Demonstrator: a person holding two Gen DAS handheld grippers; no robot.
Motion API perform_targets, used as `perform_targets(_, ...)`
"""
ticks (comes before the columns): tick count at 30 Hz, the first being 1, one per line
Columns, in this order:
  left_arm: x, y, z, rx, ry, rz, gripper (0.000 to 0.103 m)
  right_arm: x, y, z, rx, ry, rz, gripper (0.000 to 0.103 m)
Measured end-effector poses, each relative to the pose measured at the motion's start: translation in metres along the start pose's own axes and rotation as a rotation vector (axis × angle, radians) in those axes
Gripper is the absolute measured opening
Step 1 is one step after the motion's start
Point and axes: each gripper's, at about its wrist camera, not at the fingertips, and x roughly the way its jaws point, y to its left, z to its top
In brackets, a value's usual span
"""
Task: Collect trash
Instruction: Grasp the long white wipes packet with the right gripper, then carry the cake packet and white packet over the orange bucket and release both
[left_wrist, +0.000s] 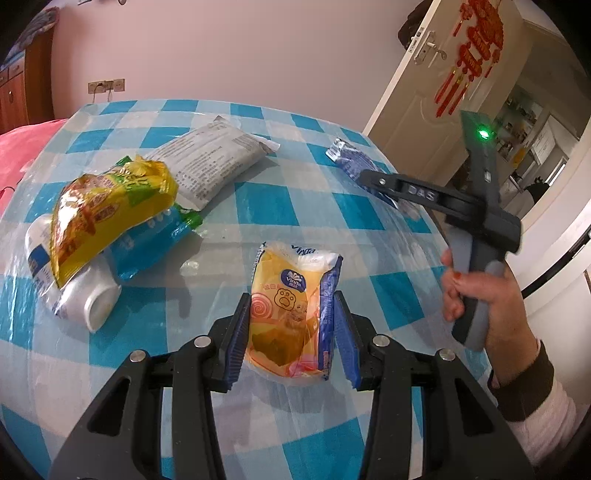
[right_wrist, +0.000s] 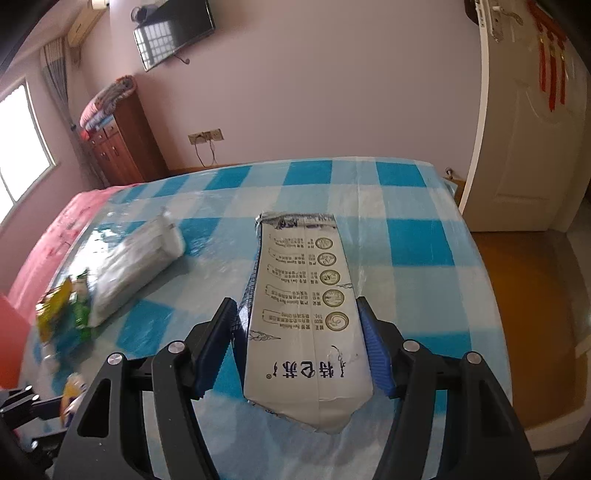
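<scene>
On the blue checked table (left_wrist: 266, 206) lies a yellow tissue pack (left_wrist: 291, 314). My left gripper (left_wrist: 291, 314) stands around it, blue pads on both sides, jaws still spread. A flattened white and blue milk carton (right_wrist: 306, 314) lies on the table (right_wrist: 417, 236) between the fingers of my right gripper (right_wrist: 299, 332); the right pad touches it, the left shows a small gap. The right gripper also shows in the left wrist view (left_wrist: 376, 184) over the carton (left_wrist: 351, 158). A yellow snack bag (left_wrist: 107, 210), a white bottle (left_wrist: 85, 295) and a white wrapper (left_wrist: 210, 162) lie at the left.
A blue wrapper (left_wrist: 147, 240) lies under the yellow bag. The white wrapper (right_wrist: 136, 266) and yellow bag (right_wrist: 59, 306) show left in the right wrist view. A pink bed (right_wrist: 55, 236) lies left, a white door (right_wrist: 524, 129) right, and the table's edge is near.
</scene>
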Motion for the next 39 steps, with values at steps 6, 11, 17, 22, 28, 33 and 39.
perform_targets(6, -0.014, 0.001, -0.01, -0.004, -0.011, 0.005, 0.045, -0.029, 0.017, -0.024, 0.008, -0.014, 0.049, 0.065)
perform_targets(11, -0.026, 0.0, -0.018, -0.003, -0.017, 0.001, 0.044, -0.052, 0.03, -0.04, 0.014, -0.027, 0.081, 0.065)
perform_targets(17, -0.045, 0.002, -0.026, -0.002, -0.038, 0.004, 0.045, -0.079, 0.046, -0.06, 0.024, -0.027, 0.135, 0.065)
perform_targets(22, -0.06, 0.008, -0.035, -0.009, -0.05, 0.013, 0.045, -0.089, 0.062, -0.076, 0.021, -0.011, 0.181, 0.065)
perform_targets(28, -0.082, 0.019, -0.045, -0.026, -0.078, 0.03, 0.045, -0.101, 0.087, -0.087, 0.005, 0.006, 0.237, 0.065)
perform_targets(33, -0.107, 0.028, -0.05, -0.037, -0.12, 0.051, 0.045, -0.111, 0.104, -0.089, 0.002, 0.016, 0.298, 0.065)
perform_targets(39, -0.145, 0.04, -0.053, -0.053, -0.195, 0.076, 0.045, -0.126, 0.137, -0.08, -0.035, 0.009, 0.367, 0.065)
